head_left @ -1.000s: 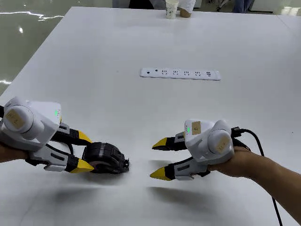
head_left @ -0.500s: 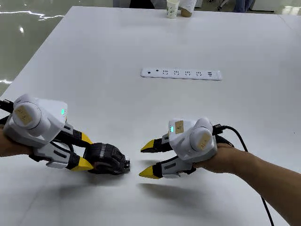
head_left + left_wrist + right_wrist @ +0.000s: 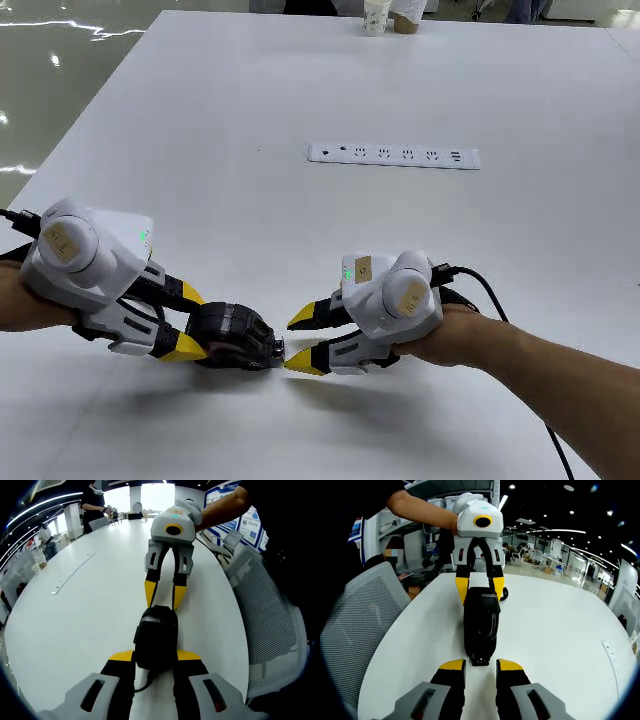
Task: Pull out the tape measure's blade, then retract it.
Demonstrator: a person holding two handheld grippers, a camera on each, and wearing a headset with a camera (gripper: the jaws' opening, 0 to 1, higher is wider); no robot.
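The left tool is clamping the black tape measure, which is resting on the desk. The right tool is standing open, jaws flanking the blade's hook. Blade not yet extended; pulling and retracting are both remaining.
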